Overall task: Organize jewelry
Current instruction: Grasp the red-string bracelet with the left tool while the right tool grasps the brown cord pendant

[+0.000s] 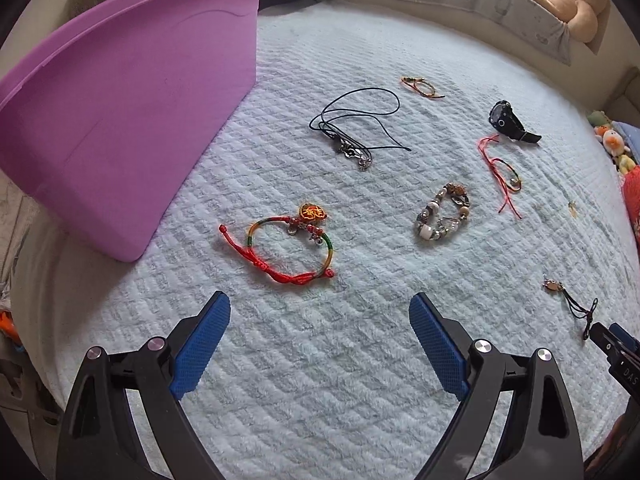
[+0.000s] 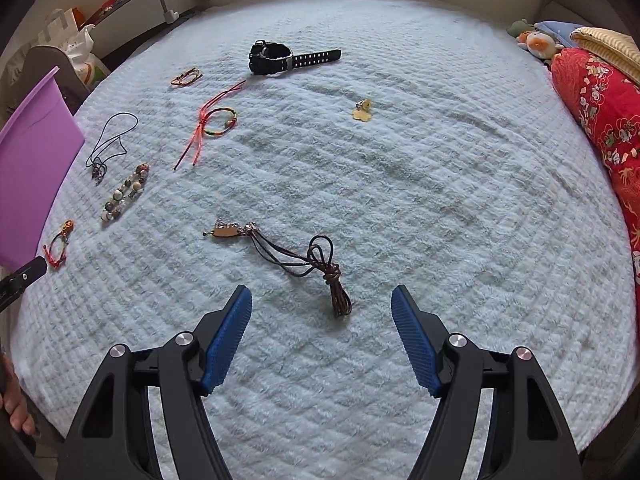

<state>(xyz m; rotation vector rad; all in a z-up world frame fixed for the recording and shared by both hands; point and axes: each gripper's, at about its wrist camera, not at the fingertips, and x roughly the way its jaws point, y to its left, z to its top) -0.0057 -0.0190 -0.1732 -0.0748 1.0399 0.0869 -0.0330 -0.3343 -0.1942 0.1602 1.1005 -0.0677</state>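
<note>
Jewelry lies spread on a pale blue blanket [image 1: 320, 360]. My left gripper [image 1: 320, 304] is open and empty, just short of a red and rainbow cord bracelet [image 1: 286, 246]. A beaded bracelet [image 1: 442, 214], a black cord necklace [image 1: 352, 128], a red string bracelet [image 1: 502, 172], a black watch [image 1: 510, 122] and a small woven bracelet [image 1: 420, 85] lie beyond. My right gripper [image 2: 321, 296] is open and empty, just short of a brown cord pendant [image 2: 296, 260]. A small yellow charm [image 2: 362, 111] lies farther off.
A purple plastic bin [image 1: 128, 112] stands at the left on the blanket, also seen in the right wrist view [image 2: 28, 176]. A red patterned quilt [image 2: 608, 128] and plush toys [image 2: 536, 42] sit at the right edge. A shelf [image 2: 132, 4] stands at the far left.
</note>
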